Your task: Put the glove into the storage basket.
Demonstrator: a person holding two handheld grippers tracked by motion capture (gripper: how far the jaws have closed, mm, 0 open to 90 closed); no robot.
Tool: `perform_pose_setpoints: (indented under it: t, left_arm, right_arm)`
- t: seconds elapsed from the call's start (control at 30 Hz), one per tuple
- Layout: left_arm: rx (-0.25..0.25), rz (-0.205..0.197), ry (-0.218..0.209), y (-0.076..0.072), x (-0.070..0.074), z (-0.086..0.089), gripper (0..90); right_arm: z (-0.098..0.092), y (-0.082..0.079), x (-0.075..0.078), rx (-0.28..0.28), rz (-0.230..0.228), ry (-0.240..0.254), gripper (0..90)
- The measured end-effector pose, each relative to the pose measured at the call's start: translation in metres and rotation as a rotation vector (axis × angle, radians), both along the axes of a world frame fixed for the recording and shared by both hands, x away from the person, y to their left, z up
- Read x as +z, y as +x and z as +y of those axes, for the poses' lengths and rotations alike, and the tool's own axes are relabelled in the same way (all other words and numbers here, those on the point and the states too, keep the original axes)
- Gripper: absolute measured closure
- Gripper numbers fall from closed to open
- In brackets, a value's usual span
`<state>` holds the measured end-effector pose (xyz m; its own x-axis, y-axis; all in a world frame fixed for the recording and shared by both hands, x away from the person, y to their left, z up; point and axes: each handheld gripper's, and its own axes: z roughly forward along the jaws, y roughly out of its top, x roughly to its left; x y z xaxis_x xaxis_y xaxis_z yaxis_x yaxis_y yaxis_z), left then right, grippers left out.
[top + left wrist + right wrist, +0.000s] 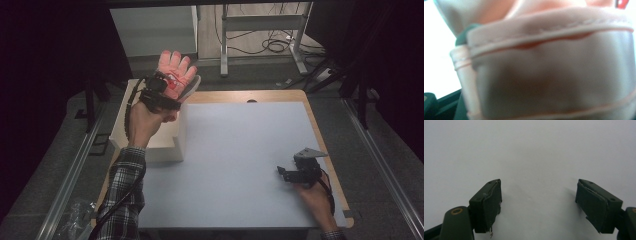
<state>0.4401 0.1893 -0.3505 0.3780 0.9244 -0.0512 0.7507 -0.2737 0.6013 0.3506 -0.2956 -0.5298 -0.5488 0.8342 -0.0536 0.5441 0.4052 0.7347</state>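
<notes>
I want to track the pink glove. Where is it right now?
In the high view, the pink glove is held up at upper left by the left hand-held gripper, above the white box.

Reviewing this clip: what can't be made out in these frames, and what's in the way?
- Left gripper fingers: high view, covered by the pink glove it holds up.
- Glove print: left gripper view, too close and blurred; a red mark is cut off at the top edge.
- Inside of the white box: high view, hidden by the forearm and near wall.
- Bag at the bottom left: high view, too dark to tell its contents.
</notes>
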Motion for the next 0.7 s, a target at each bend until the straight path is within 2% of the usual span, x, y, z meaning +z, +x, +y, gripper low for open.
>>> perform_pose_setpoints:
  t: [0.13, 0.33, 0.4, 0.53, 0.6, 0.7]
  left_arm:
    - [0.040, 0.004, -0.008, -0.002, -0.007, 0.016, 39.1]
    - [0.096, 0.018, -0.021, -0.003, -0.026, 0.036, 39.0]
    - [0.110, 0.024, -0.013, -0.002, -0.033, 0.039, 39.0]
    - [0.141, 0.040, -0.022, 0.002, -0.048, 0.043, 39.0]
    - [0.150, 0.048, -0.011, 0.005, -0.057, 0.044, 39.0]
    - [0.158, 0.065, -0.017, 0.009, -0.069, 0.044, 38.7]
  right_arm:
    - [0.000, 0.000, 0.000, 0.000, 0.000, -0.001, 21.3]
    - [0.000, 0.000, 0.000, 0.000, 0.000, -0.001, 21.3]
    - [0.000, 0.000, 0.000, 0.000, 0.000, -0.001, 21.3]
    - [0.000, 0.000, 0.000, 0.000, 0.000, -0.001, 21.2]
    - [0.000, 0.000, 0.000, -0.001, 0.000, -0.001, 21.3]
    - [0.000, 0.000, 0.000, 0.000, 0.000, -0.001, 21.3]
